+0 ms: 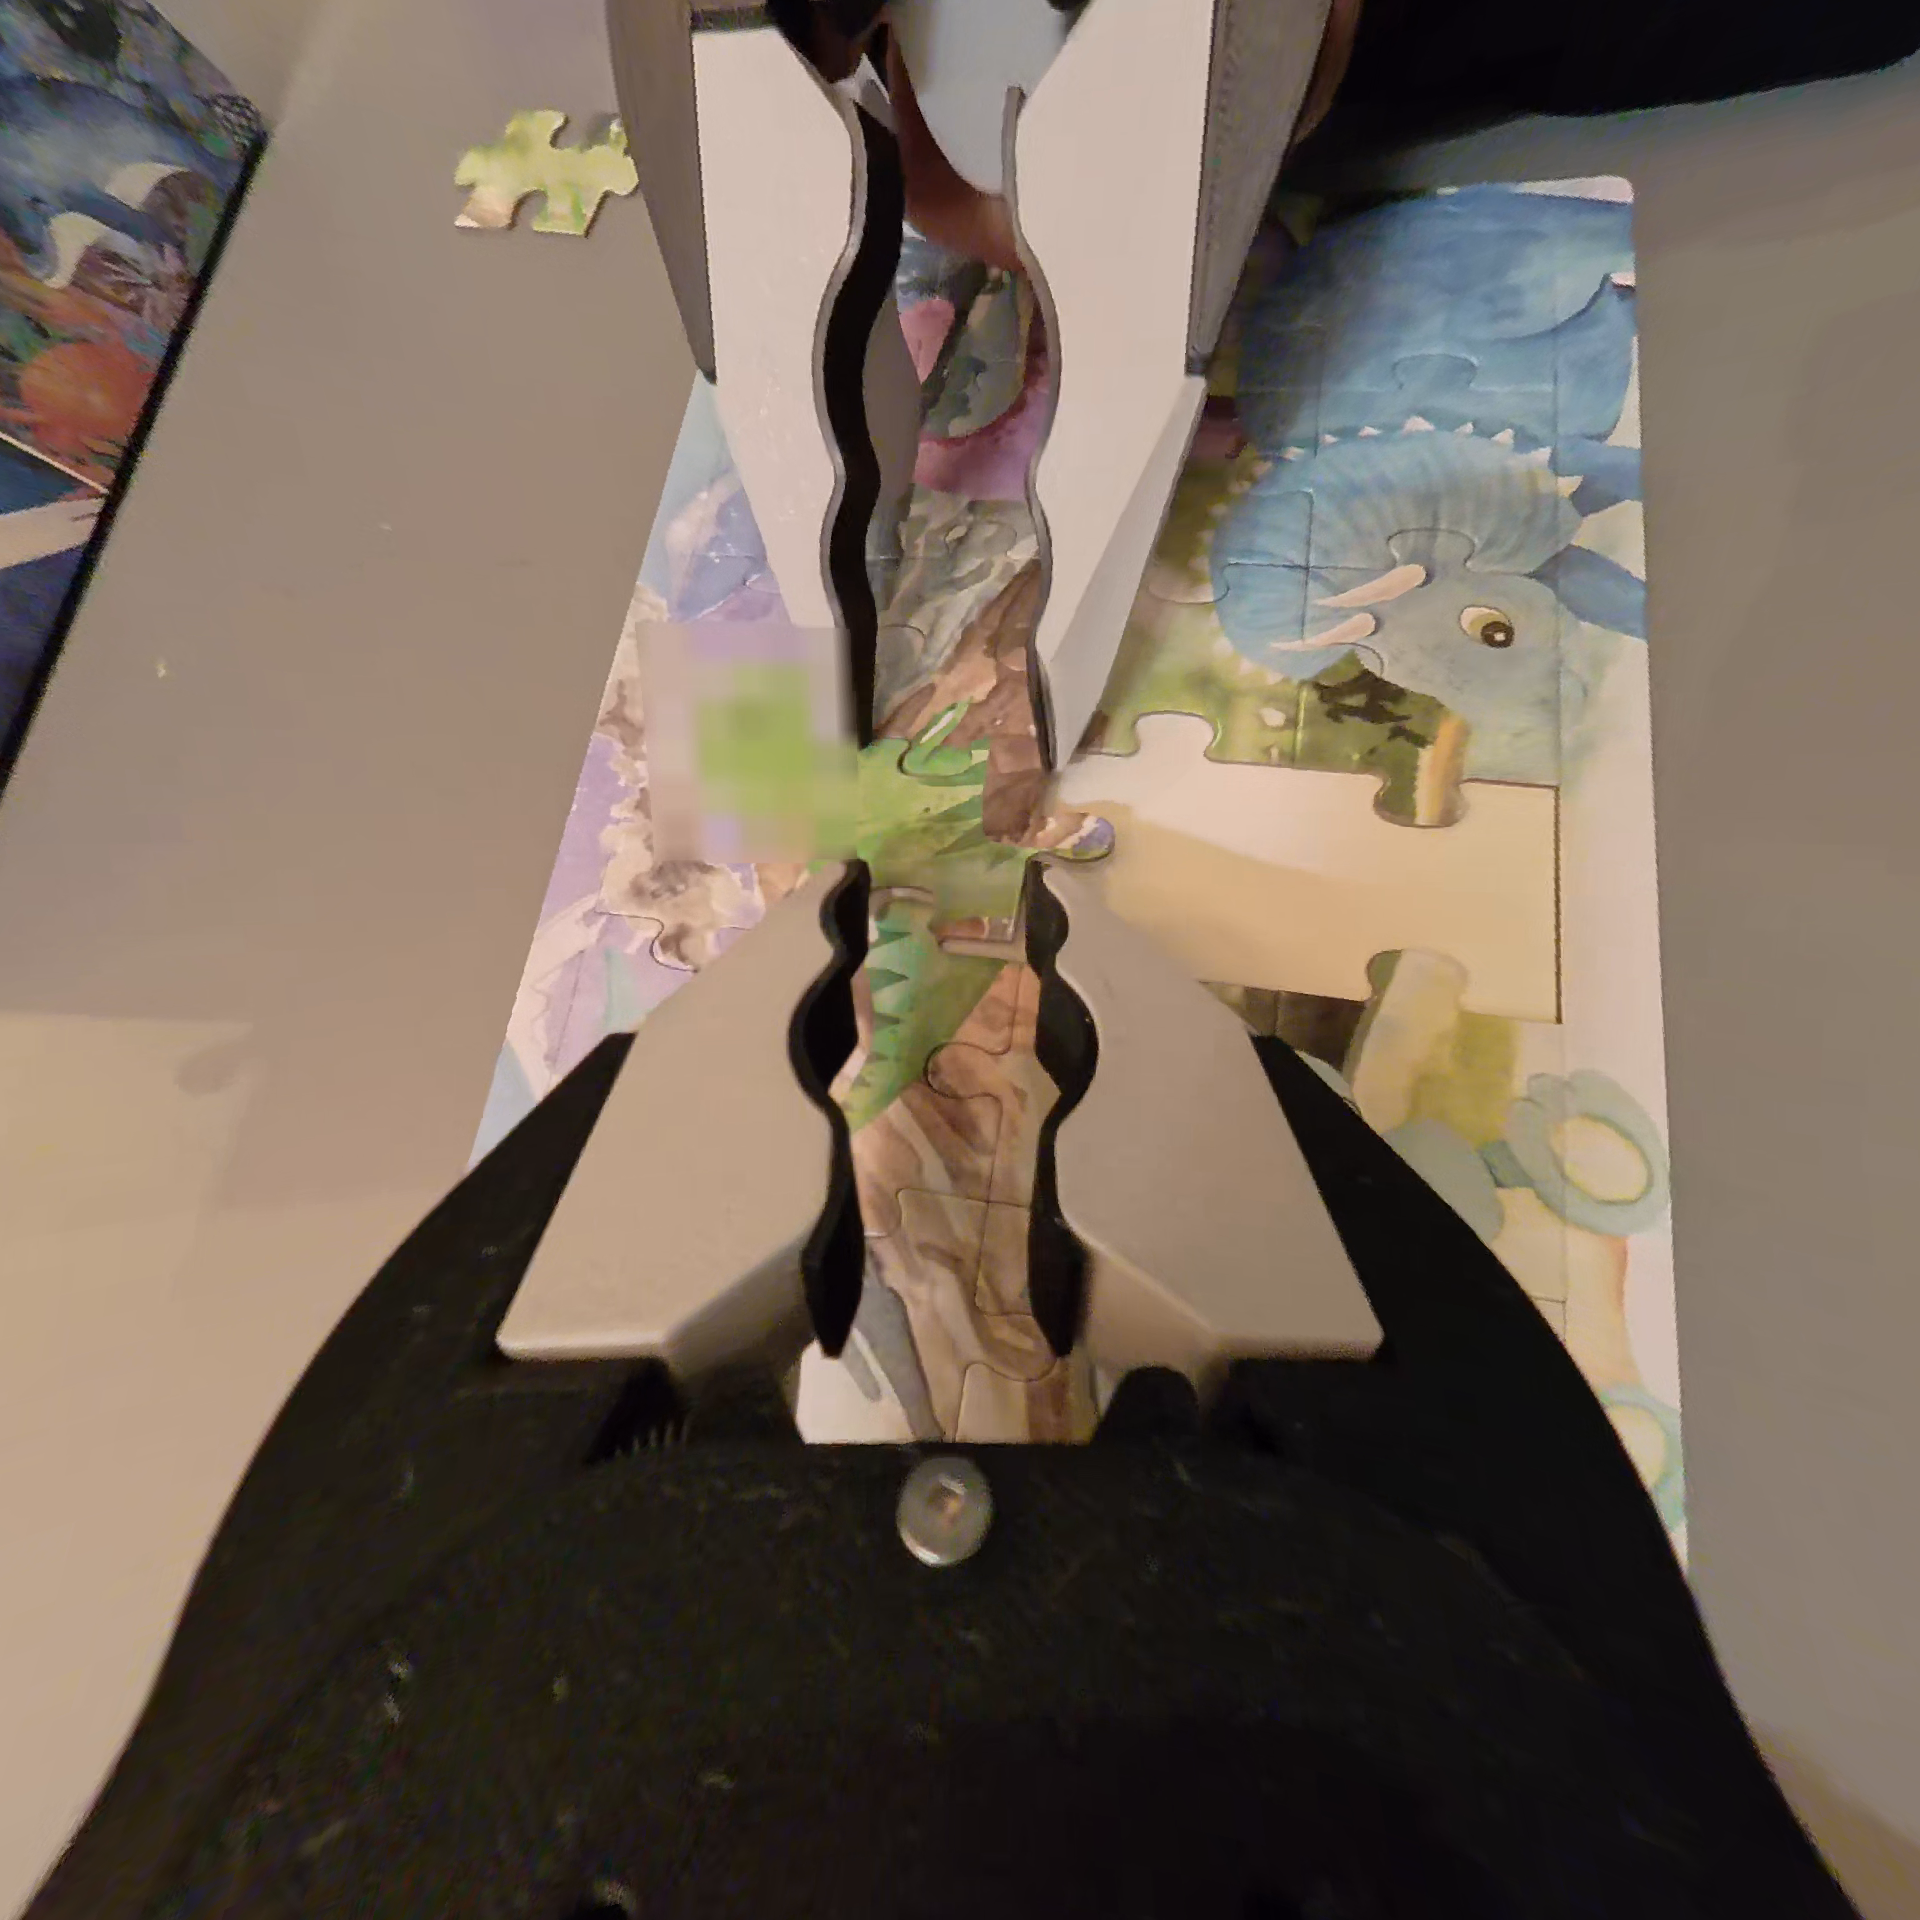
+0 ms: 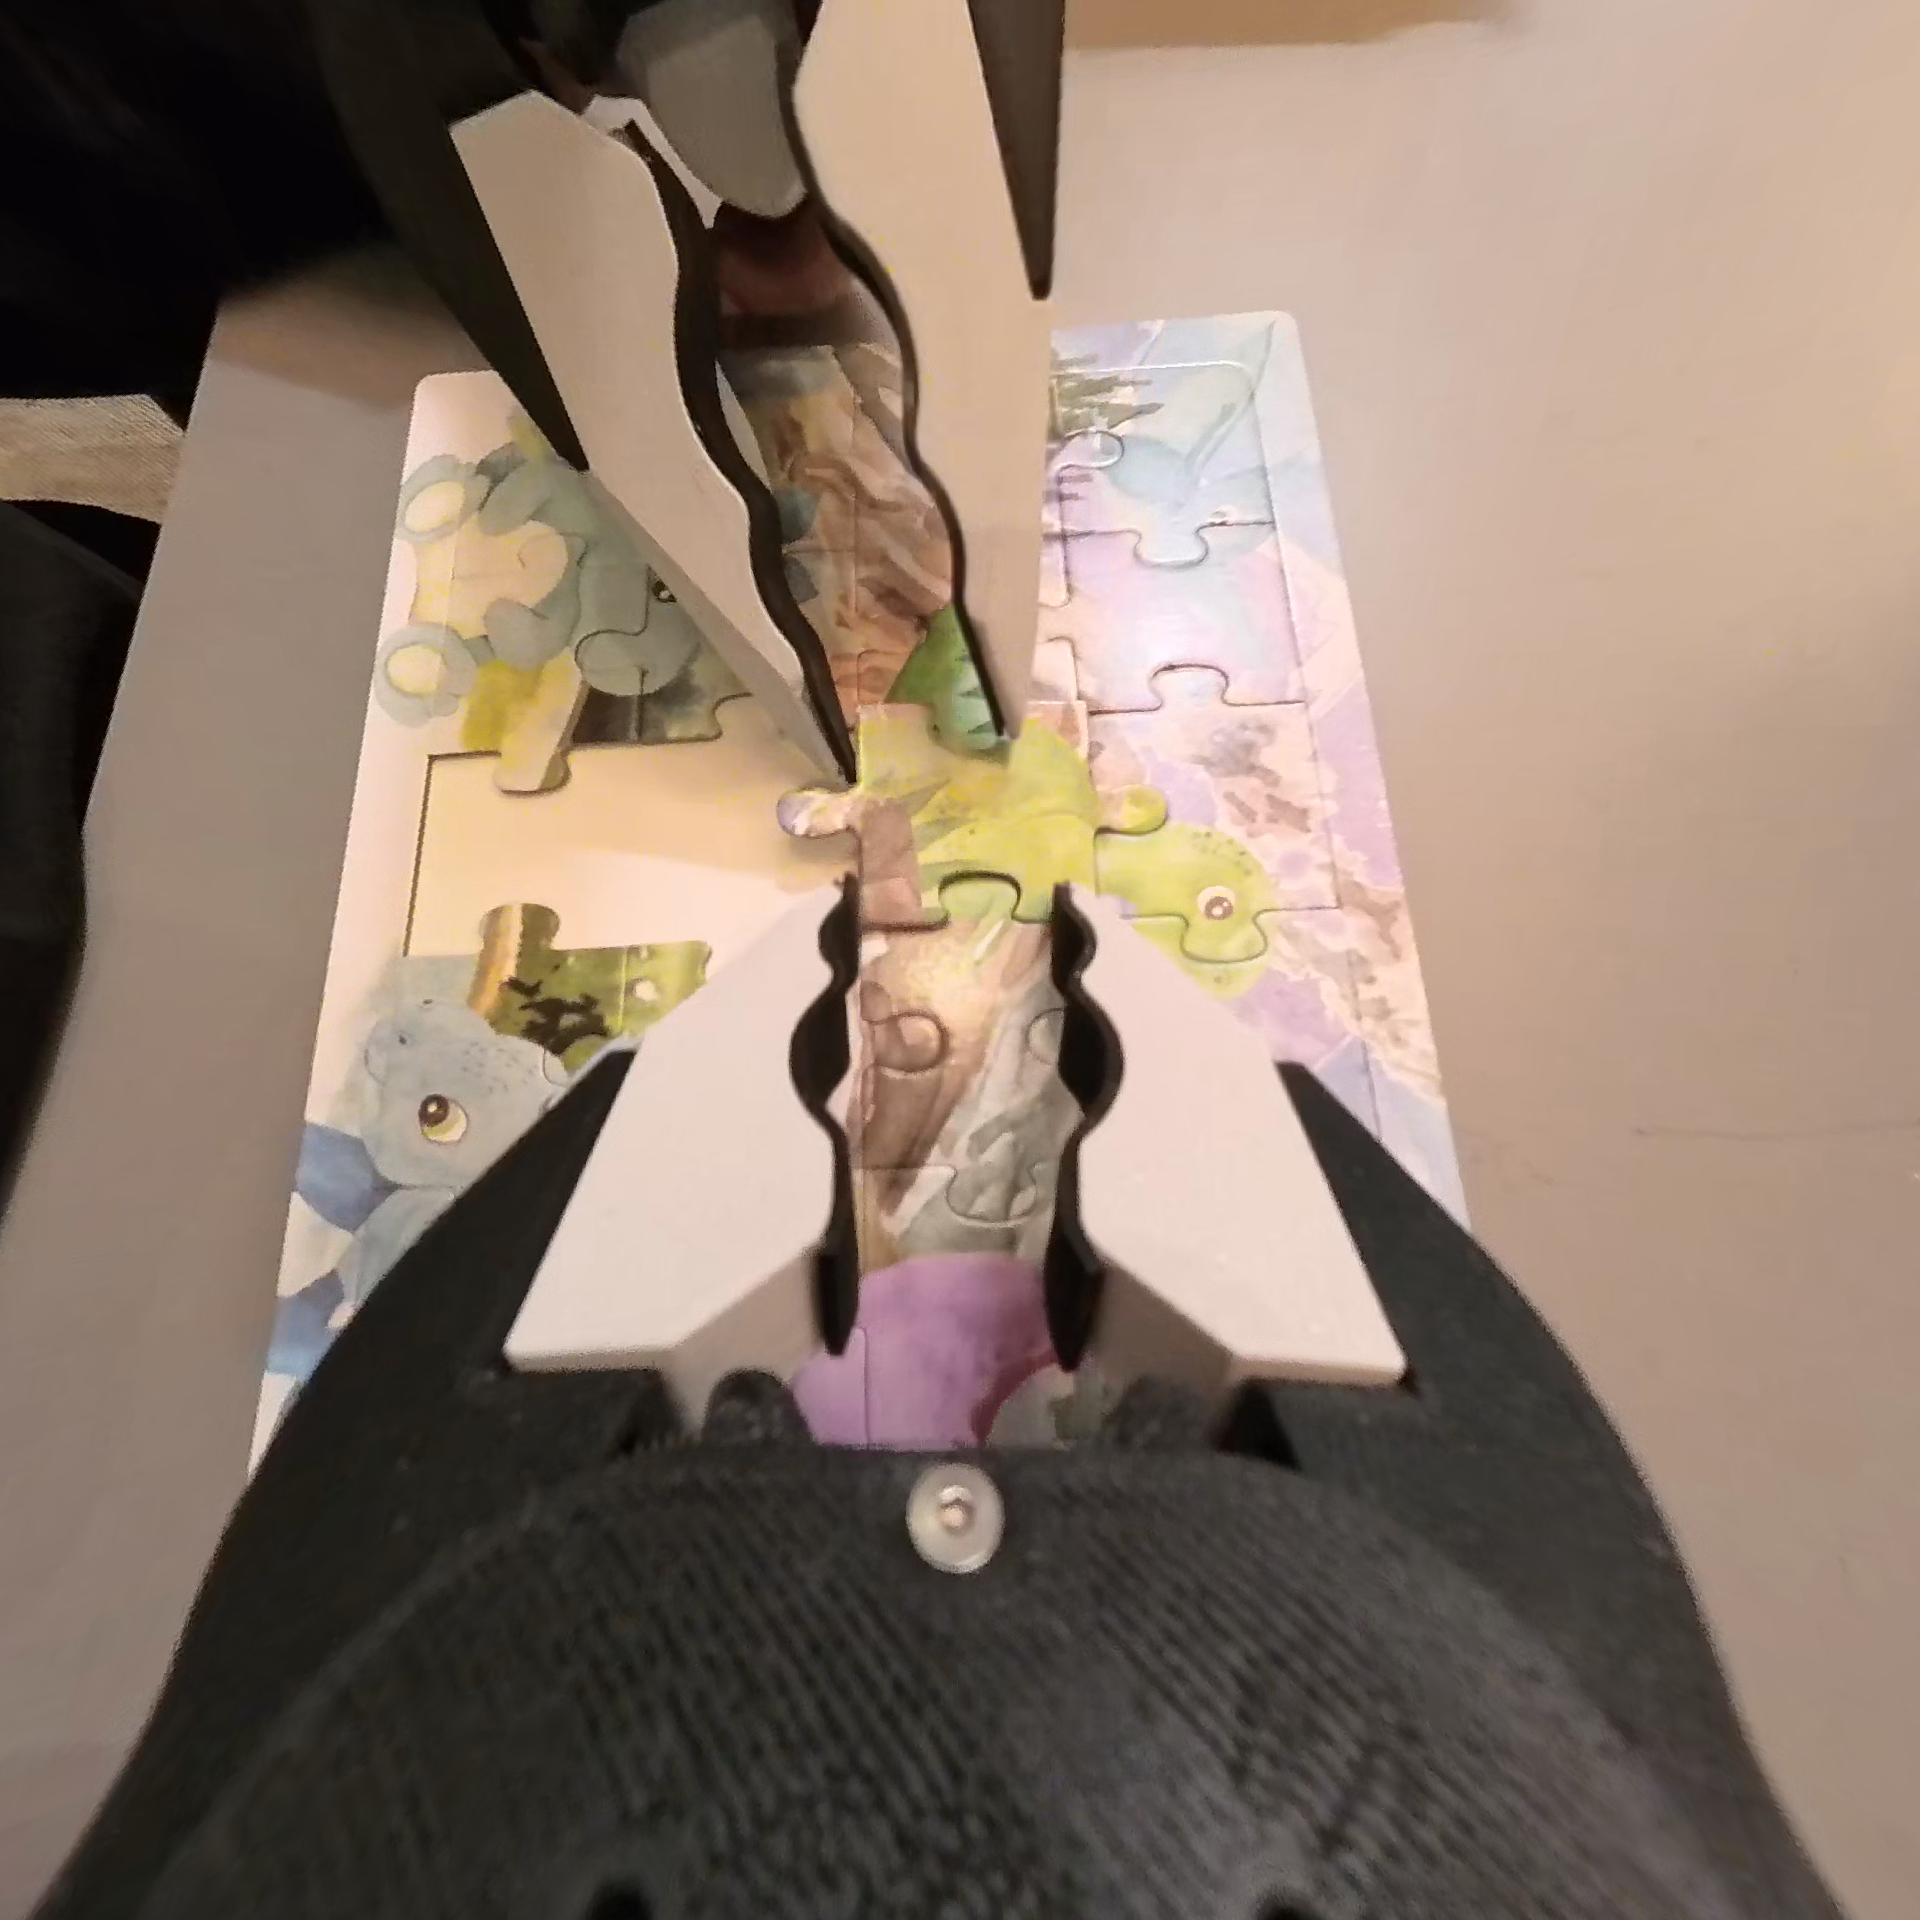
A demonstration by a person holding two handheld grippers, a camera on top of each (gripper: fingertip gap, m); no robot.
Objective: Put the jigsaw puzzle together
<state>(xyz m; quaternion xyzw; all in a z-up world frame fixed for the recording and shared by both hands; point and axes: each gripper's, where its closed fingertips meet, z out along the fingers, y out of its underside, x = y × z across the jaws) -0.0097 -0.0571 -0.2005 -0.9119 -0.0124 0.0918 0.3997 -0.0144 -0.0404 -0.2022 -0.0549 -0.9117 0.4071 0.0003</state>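
The dinosaur puzzle lies in a flat white tray with one bare gap [image 1: 1299,883], which also shows in the right wrist view [image 2: 603,821]. A green and brown piece [image 1: 935,821] lies in the middle column beside the gap, with a tab poking into it; it also shows in the right wrist view [image 2: 935,800]. My left gripper [image 1: 940,883] is open, its tips at the piece's near edge. My right gripper [image 2: 956,888] is open and faces it, its tips at the opposite edge. Each shows in the other's view: right [image 1: 956,738], left [image 2: 920,748].
A loose green piece [image 1: 545,171] lies on the grey table beyond the tray's left side. A dark puzzle box with a colourful picture [image 1: 94,260] sits at the far left. A dark sleeve [image 1: 1558,94] reaches in behind the right gripper. The tips of both grippers are at nearly the same place.
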